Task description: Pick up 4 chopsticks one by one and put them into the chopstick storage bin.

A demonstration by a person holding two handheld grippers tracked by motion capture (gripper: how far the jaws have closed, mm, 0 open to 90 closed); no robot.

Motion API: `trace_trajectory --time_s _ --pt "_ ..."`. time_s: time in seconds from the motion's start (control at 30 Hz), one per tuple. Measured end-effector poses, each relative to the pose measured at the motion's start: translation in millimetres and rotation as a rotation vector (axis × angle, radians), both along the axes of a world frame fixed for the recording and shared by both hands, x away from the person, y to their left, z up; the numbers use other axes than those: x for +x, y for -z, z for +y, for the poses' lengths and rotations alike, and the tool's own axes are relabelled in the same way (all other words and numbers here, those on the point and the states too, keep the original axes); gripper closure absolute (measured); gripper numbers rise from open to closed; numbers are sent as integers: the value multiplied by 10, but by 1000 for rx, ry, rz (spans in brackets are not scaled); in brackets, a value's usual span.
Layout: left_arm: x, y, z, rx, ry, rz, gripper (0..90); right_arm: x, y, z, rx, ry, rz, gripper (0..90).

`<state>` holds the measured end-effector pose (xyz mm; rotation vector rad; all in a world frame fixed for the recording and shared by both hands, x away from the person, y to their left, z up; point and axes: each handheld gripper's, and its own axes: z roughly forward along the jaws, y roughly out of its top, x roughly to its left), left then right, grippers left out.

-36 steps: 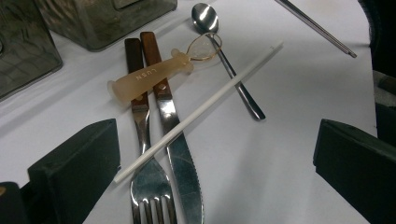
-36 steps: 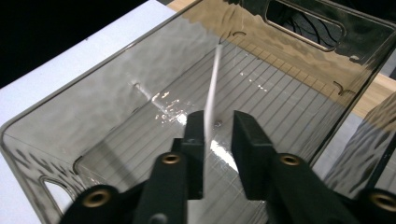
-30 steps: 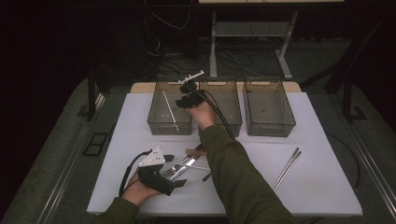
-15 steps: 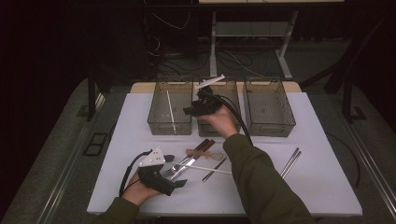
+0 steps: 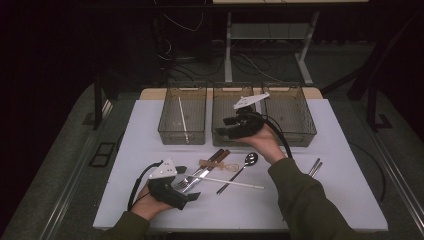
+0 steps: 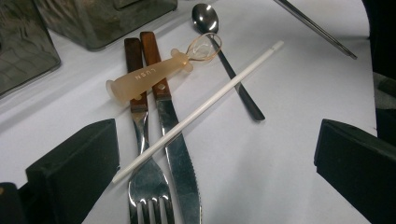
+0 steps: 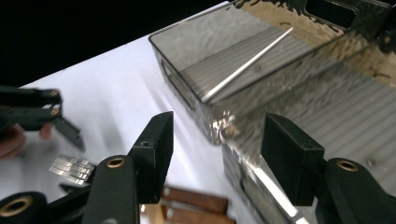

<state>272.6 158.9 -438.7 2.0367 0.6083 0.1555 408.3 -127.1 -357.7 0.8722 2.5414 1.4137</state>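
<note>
White straw point(image 5: 183, 119) lies lengthwise on the floor of the left bin point(image 5: 165, 131), at the far edge of the tabletop point(image 5: 350, 200). A second ago the right gripper point(image 5: 223, 131) hung over that bin. It has since swung sideways and now sits over the near wall of the middle bin point(image 5: 220, 90). Its jaws have just been opening and stand released, with nothing between them in the right gripper view. I read that as the drop-off being finished and the hand heading back for another piece.

The left gripper point(image 5: 187, 182) has kept its place near the front-left corner, jaws spread wide and holding nothing. They bracket the heap that is left to sort. In it a second straw point(image 5: 232, 182) lies slantwise across the fork point(image 5: 186, 181) and the knife point(image 5: 210, 167). An amber plastic piece point(image 6: 149, 77) rests on their wooden handles, and the spoon point(image 5: 245, 164) lies just beside them.

Since the second straw lies on top of the fork and knife, it looks like the easiest next pick, and it would belong in the same left bin.
</note>
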Motion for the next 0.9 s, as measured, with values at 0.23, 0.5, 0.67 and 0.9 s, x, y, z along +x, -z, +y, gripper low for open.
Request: trace_trajectory --time_s 0.23,0.5,0.67,0.9 --pt "7 12 8 -6 -6 2 0 -220 28 -312 15 -8 -16 432" --pt "17 12 4 2 -7 2 0 -478 175 -607 52 -30 4 468" --pt "9 15 -10 4 -14 4 0 -593 261 -729 25 -34 30 497" --pt "-1 12 17 5 -20 -1 0 -721 309 -830 13 -44 41 550"
